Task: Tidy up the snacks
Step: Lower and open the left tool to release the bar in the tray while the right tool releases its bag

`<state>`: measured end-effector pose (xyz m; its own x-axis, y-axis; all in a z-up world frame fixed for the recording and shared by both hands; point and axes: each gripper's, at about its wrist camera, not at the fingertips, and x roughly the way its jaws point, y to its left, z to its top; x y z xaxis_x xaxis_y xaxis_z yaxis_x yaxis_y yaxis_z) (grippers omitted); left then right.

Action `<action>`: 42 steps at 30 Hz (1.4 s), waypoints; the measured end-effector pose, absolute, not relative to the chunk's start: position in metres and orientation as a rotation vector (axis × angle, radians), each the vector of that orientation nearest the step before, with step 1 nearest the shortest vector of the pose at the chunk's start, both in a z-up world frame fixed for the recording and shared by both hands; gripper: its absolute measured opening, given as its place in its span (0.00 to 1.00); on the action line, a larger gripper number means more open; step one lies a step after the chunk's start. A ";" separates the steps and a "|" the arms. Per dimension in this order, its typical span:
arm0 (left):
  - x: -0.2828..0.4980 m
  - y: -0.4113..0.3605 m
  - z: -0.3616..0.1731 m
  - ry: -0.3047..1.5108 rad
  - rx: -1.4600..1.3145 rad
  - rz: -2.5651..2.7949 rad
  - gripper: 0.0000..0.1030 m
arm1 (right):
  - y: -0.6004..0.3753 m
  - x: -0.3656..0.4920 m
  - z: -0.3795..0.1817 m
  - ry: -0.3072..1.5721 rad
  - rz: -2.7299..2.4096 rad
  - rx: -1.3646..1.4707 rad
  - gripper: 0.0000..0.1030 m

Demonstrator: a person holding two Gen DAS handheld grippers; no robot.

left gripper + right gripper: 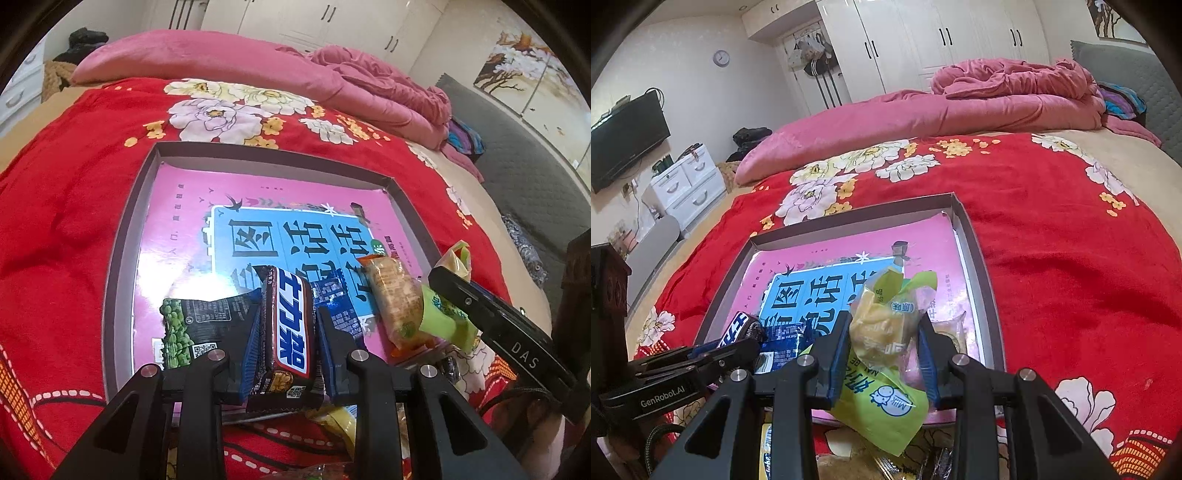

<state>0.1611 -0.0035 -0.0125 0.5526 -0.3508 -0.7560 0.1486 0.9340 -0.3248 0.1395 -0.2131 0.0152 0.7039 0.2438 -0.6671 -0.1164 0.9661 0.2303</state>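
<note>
A bed carries everything, spread with a red cover printed with large white and yellow flowers (1052, 229). Directly on the cover lies a shallow, dark-rimmed cardboard box tray (127, 236) with a pink and blue printed bottom. Along the far side of the bed lies a long pink plush quilt (886, 122), with a crumpled pink blanket (1015, 79) heaped on it toward the headboard end. At the near edge, loose snack packets (886, 461) rest on the cover.

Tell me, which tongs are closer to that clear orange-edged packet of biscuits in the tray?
The right tongs, holding a yellow-green packet right beside the biscuit packet. The left tongs, gripping a brown chocolate bar, sit further off.
</note>
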 end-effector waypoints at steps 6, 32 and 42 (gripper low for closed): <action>0.161 -0.007 -0.013 0.944 -0.229 -0.307 0.29 | -0.209 0.138 0.017 0.755 0.228 0.169 0.33; 0.159 -0.011 -0.013 0.945 -0.208 -0.317 0.29 | -0.214 0.142 0.004 0.804 0.172 0.187 0.35; 0.159 -0.012 -0.013 0.946 -0.206 -0.321 0.29 | -0.220 0.143 0.000 0.821 0.148 0.215 0.35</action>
